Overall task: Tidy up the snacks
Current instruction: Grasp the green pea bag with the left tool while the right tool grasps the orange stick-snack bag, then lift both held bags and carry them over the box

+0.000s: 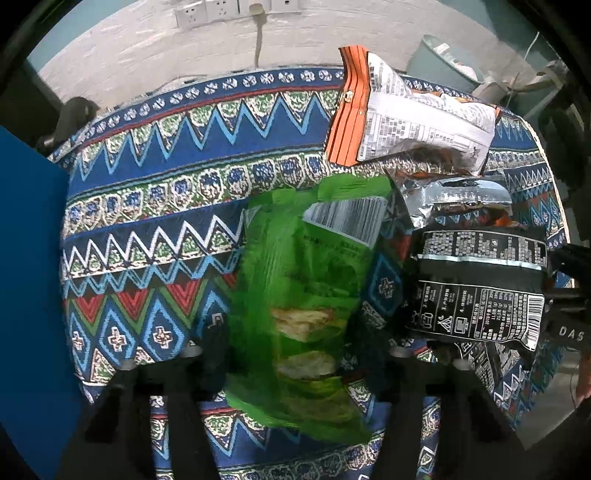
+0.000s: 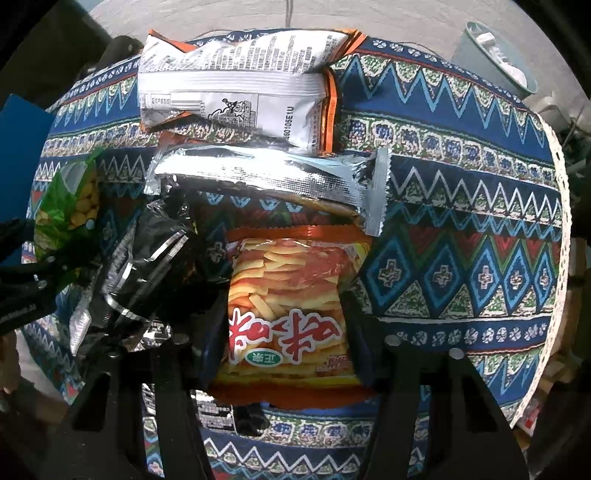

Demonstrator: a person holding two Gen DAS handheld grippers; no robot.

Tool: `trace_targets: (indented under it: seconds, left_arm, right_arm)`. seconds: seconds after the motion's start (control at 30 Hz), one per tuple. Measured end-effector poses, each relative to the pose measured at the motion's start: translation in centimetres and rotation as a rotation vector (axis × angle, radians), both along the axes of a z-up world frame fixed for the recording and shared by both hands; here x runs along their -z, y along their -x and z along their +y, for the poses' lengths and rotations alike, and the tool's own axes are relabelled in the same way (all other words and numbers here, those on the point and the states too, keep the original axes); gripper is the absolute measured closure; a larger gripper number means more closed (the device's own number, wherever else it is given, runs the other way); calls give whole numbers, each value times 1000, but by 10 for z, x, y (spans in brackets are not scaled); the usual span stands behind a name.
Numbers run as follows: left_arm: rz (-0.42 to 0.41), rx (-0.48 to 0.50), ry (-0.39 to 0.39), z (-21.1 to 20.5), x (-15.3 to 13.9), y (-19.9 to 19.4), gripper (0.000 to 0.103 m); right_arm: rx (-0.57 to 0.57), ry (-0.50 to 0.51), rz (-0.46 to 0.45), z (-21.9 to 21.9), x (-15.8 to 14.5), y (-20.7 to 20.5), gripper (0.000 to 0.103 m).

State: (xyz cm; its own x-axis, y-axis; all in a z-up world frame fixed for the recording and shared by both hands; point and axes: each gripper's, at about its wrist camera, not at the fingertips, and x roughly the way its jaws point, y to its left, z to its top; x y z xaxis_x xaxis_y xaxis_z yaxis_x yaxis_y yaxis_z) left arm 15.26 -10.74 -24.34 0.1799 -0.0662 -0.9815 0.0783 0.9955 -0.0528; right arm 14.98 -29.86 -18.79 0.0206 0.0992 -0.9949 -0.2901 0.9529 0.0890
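A green snack bag (image 1: 306, 295) hangs between the fingers of my left gripper (image 1: 291, 343), which is shut on its sides; the bag is blurred. It also shows at the left of the right wrist view as the green bag (image 2: 66, 214), raised off the cloth. My right gripper (image 2: 286, 317) points down and is shut on an orange chip bag (image 2: 288, 302) with red lettering, its sides pinched by the pads. A black bag (image 2: 147, 266) lies just left of it, a silver bag (image 2: 266, 173) behind it, and a white and orange bag (image 2: 236, 92) farther back.
A patterned blue tablecloth (image 1: 166, 166) covers the round table, with its lace edge (image 2: 554, 177) on the right. A blue board (image 1: 29, 295) stands at the left. A pale green bin (image 2: 495, 55) stands beyond the table, under wall sockets (image 1: 221, 11).
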Motion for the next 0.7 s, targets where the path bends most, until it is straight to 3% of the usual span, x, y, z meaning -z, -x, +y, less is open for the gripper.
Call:
trace_targets:
  seconds: [0.2,0.7]
  left_arm:
    - [-12,14,-30,2,-10,6,58]
    - [-81,47,-23,11,-66,45,59]
  right_arm:
    - [29,0,-31,-14,-18,4,54]
    - [24,-24,-155,-18,-73,12,54]
